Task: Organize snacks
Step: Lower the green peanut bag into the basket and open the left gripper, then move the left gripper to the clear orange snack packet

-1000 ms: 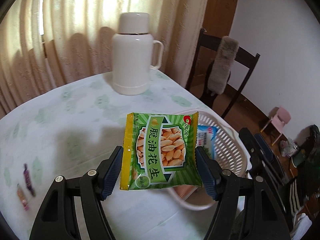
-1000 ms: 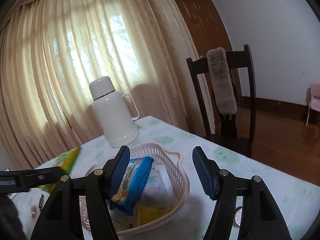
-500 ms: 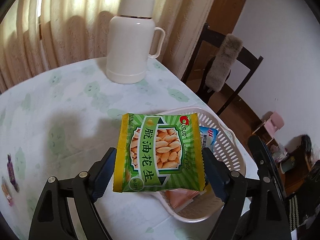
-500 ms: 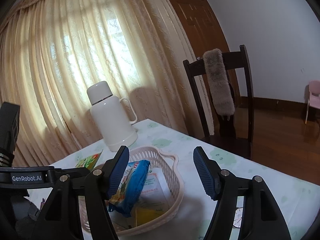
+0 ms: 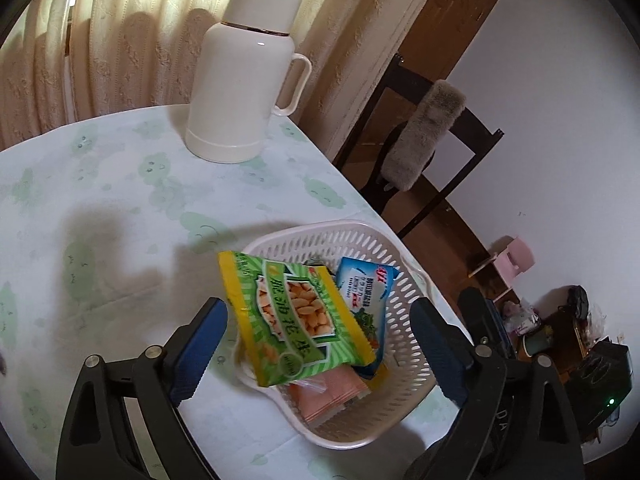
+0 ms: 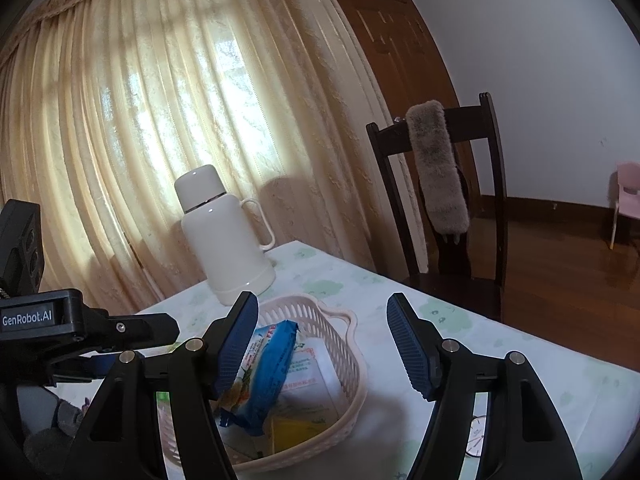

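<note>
A: The peanut bag — where is it?
B: In the basket, at its nine o'clock rim, freed. The left gripper has just been opening and stands wide.
A: And the right gripper?
B: Open, empty — one snack sorted.

A green and yellow peanut bag lies tilted on top of the snacks in the white basket, at the basket's 9 o'clock side. A blue snack bag leans beside it, at its 2 o'clock. A pink packet peeks out under them.
</note>
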A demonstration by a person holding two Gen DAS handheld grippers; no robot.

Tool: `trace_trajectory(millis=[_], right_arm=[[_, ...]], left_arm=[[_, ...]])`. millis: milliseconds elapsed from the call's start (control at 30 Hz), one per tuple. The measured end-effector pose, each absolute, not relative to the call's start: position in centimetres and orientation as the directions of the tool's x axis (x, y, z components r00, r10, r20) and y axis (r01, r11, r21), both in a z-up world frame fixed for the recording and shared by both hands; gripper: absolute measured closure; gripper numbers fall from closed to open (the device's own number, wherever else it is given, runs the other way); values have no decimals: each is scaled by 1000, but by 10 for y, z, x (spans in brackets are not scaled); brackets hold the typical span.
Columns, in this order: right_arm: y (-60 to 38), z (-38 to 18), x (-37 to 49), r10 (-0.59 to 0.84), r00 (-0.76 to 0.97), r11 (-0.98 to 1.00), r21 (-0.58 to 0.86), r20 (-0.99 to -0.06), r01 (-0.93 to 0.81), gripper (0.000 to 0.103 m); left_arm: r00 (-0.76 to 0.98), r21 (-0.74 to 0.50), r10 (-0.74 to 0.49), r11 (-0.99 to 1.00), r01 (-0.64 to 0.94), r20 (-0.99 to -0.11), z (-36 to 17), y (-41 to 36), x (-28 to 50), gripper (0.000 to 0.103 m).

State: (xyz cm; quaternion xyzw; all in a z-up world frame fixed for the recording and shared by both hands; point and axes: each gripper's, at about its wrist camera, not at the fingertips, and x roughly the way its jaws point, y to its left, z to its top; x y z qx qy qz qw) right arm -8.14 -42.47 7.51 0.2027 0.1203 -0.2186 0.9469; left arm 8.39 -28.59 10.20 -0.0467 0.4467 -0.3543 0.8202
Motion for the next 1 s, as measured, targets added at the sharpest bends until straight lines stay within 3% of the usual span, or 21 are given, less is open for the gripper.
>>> trace_trajectory(millis=[333,1000], right_arm=[[-426,75,-82,-367,874,821,329,-319,466,34],[-425,74,-81,-367,869,820,327,-331,470,34]], left_arm=[[352,-422,-652,727,542,-671,107,-266,73,13],[218,-514,-704,662,546,-676,89,-299,74,13]])
